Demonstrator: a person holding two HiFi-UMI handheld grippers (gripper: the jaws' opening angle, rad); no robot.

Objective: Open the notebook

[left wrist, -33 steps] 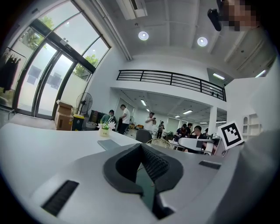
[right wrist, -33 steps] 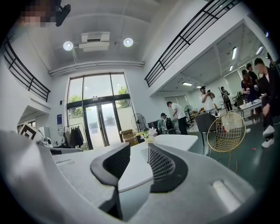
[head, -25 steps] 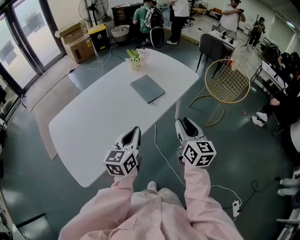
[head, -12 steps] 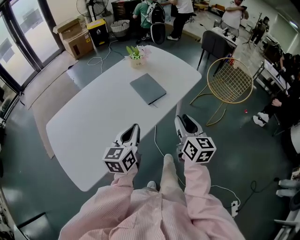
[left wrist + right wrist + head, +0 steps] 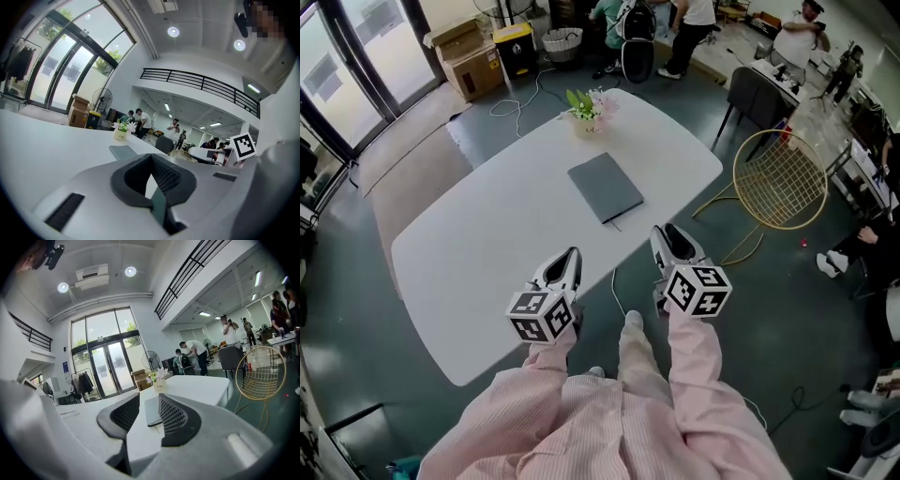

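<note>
White table below me. I read the left gripper jaws pressed together, empty; the right gripper jaws parted, nothing between. Both hover at the near edge. The grey notebook lies closed well ahead, near the flower pot.

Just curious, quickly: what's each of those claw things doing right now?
Left gripper: closed, holding nothing.
Right gripper: open, empty; the notebook lies on the table beyond it.
</note>
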